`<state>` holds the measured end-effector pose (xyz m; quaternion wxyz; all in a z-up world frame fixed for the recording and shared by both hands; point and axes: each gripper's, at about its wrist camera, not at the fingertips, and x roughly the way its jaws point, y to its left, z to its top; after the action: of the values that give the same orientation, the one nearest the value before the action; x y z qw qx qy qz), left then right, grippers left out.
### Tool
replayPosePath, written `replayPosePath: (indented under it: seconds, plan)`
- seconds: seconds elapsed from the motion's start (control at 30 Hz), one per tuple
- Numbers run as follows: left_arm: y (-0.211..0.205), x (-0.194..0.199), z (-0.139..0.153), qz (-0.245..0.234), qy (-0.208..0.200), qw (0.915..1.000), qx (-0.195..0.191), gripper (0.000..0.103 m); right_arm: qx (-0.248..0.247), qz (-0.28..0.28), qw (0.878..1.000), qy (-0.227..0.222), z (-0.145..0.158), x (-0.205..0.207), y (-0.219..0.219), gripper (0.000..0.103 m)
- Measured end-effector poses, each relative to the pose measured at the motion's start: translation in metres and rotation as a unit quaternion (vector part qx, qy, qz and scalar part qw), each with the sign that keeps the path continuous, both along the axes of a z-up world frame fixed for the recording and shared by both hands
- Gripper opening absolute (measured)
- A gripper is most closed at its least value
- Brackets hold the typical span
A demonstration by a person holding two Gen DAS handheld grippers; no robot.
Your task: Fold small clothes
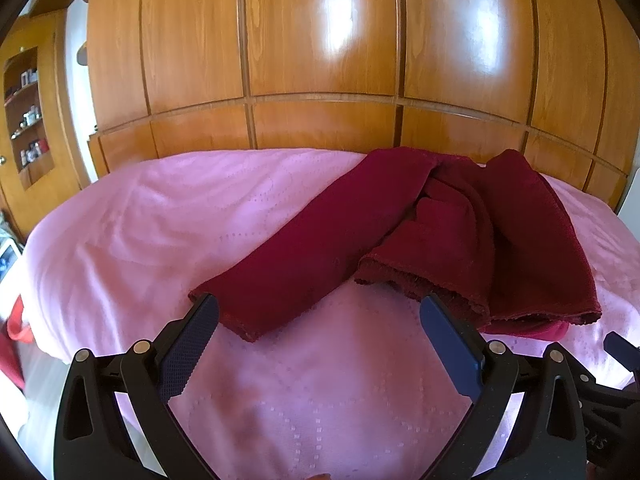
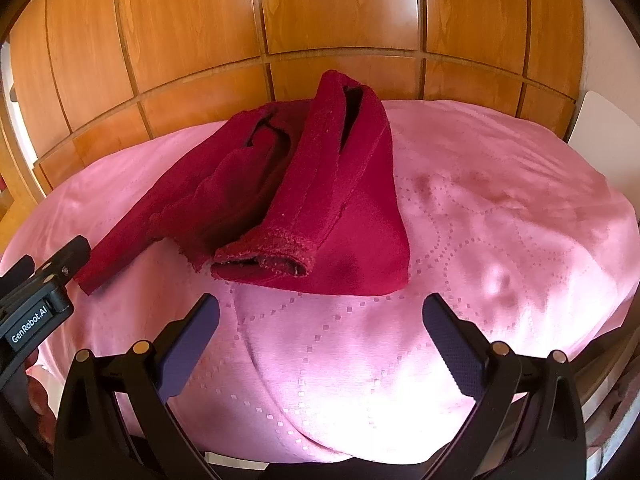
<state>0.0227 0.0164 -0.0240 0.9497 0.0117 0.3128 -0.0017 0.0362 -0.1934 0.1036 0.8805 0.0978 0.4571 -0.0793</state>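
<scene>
A dark red garment (image 1: 420, 232) lies crumpled on a pink quilted bedspread (image 1: 160, 220). One long leg or sleeve stretches toward the near left, its hem close to my left gripper's left finger. My left gripper (image 1: 318, 308) is open and empty, just short of the garment's near edges. In the right wrist view the garment (image 2: 320, 200) lies in the middle with a rolled hem facing me. My right gripper (image 2: 320, 308) is open and empty, just short of the garment's near edge. The left gripper's body (image 2: 40, 292) shows at the left.
A glossy wooden wardrobe (image 1: 320, 60) stands right behind the bed. Open shelves (image 1: 28, 112) with small items are at the far left. The bedspread (image 2: 500, 220) spreads to the right of the garment. The bed's near edge runs below both grippers.
</scene>
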Motion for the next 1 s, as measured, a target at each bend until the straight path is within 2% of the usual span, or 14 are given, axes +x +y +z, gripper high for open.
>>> replayPosePath:
  seconds: [0.23, 0.33, 0.43, 0.5, 0.67, 0.8, 0.83, 0.9, 0.93, 1.0]
  plan:
    - [0.001, 0.009, -0.006, -0.003, 0.016, 0.9999, -0.003, 0.1, 0.011, 0.0, 1.0, 0.002, -0.003, 0.004, -0.003, 0.101]
    - [0.012, 0.022, -0.015, -0.029, 0.037, 0.9985, -0.027, 0.1, 0.024, 0.012, 1.0, 0.003, -0.004, 0.007, -0.006, 0.101]
    - [0.035, 0.047, -0.029, -0.011, 0.096, 0.9949, -0.029, 0.1, 0.057, 0.013, 0.998, -0.001, -0.004, 0.01, -0.019, 0.101]
    - [0.054, 0.059, -0.036, 0.002, 0.118, 0.9924, -0.035, 0.1, 0.075, 0.008, 0.997, -0.002, -0.004, 0.013, -0.032, 0.101]
    - [0.093, 0.078, -0.054, 0.029, 0.144, 0.9877, -0.055, 0.1, 0.132, -0.02, 0.991, 0.004, -0.005, 0.024, -0.078, 0.101]
    - [0.098, 0.088, -0.063, 0.01, 0.145, 0.9892, -0.02, 0.099, 0.184, -0.041, 0.982, 0.001, -0.003, 0.028, -0.108, 0.101]
    - [0.097, 0.092, -0.066, 0.003, 0.14, 0.9901, -0.002, 0.097, 0.204, -0.04, 0.978, 0.005, -0.002, 0.029, -0.113, 0.101]
    - [0.093, 0.098, -0.073, -0.015, 0.146, 0.989, 0.02, 0.083, 0.23, -0.034, 0.972, 0.013, -0.003, 0.03, -0.117, 0.101]
    - [0.089, 0.102, -0.078, -0.028, 0.154, 0.9873, 0.027, 0.076, 0.239, -0.028, 0.97, 0.015, -0.003, 0.031, -0.116, 0.101]
    - [0.086, 0.102, -0.08, -0.048, 0.143, 0.9881, 0.032, 0.058, 0.25, -0.015, 0.968, 0.02, -0.004, 0.033, -0.113, 0.101]
